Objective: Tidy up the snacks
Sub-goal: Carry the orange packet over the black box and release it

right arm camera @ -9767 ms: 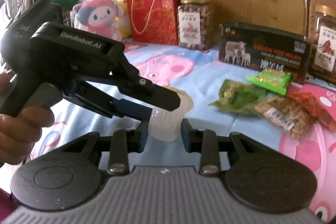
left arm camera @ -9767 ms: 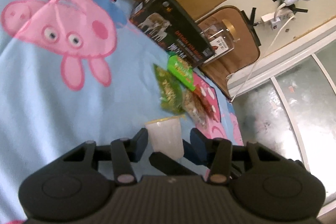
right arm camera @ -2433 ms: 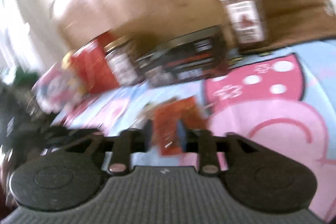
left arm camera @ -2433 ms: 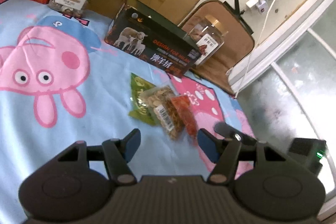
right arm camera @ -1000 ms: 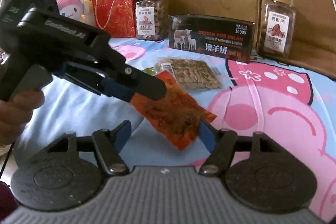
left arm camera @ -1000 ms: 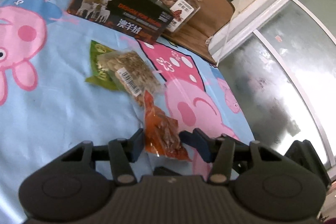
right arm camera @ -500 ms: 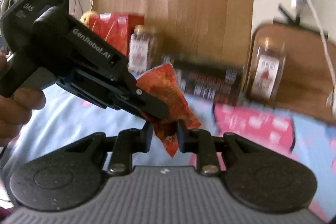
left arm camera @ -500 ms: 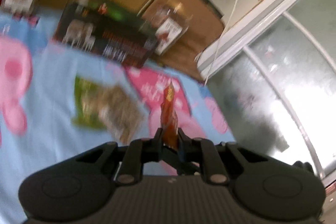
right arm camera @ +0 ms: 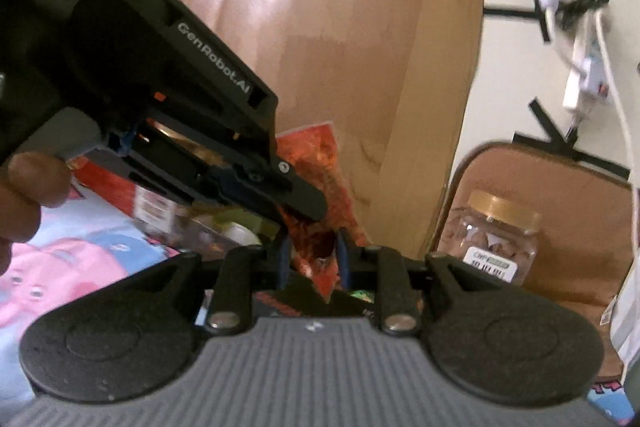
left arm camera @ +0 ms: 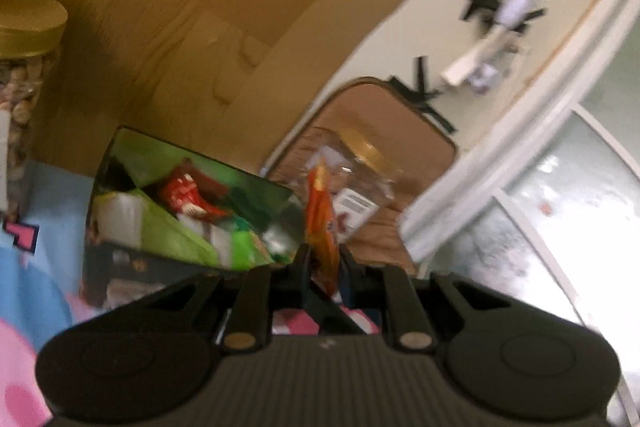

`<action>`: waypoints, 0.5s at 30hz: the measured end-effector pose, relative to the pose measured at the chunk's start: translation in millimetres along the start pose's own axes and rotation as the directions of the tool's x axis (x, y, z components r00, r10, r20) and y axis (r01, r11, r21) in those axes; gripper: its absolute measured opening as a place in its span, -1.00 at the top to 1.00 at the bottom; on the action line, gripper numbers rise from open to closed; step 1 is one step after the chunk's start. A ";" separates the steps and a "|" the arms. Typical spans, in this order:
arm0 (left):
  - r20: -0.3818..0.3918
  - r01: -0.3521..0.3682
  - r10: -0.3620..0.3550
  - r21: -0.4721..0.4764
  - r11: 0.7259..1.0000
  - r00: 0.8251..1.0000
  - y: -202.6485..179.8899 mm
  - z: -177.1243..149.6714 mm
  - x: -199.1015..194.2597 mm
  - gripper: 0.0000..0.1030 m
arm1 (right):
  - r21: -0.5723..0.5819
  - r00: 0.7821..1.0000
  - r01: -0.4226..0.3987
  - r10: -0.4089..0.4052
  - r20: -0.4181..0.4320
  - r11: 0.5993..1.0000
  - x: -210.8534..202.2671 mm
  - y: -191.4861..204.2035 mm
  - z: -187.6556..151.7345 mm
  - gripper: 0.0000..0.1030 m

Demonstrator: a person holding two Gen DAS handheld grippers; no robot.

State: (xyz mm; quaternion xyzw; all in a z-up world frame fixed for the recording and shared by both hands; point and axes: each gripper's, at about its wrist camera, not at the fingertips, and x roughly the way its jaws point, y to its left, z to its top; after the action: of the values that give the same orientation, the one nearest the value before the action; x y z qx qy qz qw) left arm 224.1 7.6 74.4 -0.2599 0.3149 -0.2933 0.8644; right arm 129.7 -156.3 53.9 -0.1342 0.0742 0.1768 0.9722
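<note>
Both grippers hold one orange-red snack packet. My left gripper (left arm camera: 322,255) is shut on the packet (left arm camera: 320,219), which stands edge-on above an open dark box (left arm camera: 188,215) with a green lining and several snacks inside. My right gripper (right arm camera: 312,259) is shut on the same packet (right arm camera: 320,183) from below. The left gripper's body (right arm camera: 140,83) fills the upper left of the right wrist view, its fingers (right arm camera: 296,199) clamped on the packet.
A gold-lidded nut jar (left arm camera: 356,183) stands in front of a brown cushion (right arm camera: 560,195) at the right. Another nut jar (left arm camera: 24,75) stands at the far left. A wooden board (left arm camera: 200,7) backs the blue cartoon-pig cloth (right arm camera: 60,267).
Both grippers have lifted the packet higher and carried it toward the open box; the loose snacks on the cloth have dropped out of view.
</note>
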 end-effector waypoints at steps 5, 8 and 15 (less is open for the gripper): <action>-0.026 -0.078 0.077 -0.018 0.997 0.997 21.0 8.3 34.4 0.71 | 0.008 0.998 0.024 -0.023 -0.058 1.000 33.3 -5.3 -13.6 0.47; -0.025 -0.143 0.143 -0.012 0.990 0.989 24.6 6.6 39.8 0.45 | 0.037 0.998 0.025 -0.023 -0.059 0.999 28.7 -7.7 -14.2 0.44; 0.072 -0.162 0.158 0.057 0.985 0.985 16.4 -11.9 -23.4 -0.16 | 0.321 0.983 -0.128 0.164 -0.086 0.939 -32.7 -41.2 -24.6 0.34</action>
State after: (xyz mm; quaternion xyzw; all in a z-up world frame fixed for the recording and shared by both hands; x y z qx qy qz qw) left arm 206.7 31.4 65.2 -0.2165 0.2961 -0.2236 0.9030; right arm 112.0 -211.1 46.4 0.0182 0.1653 0.2266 0.9597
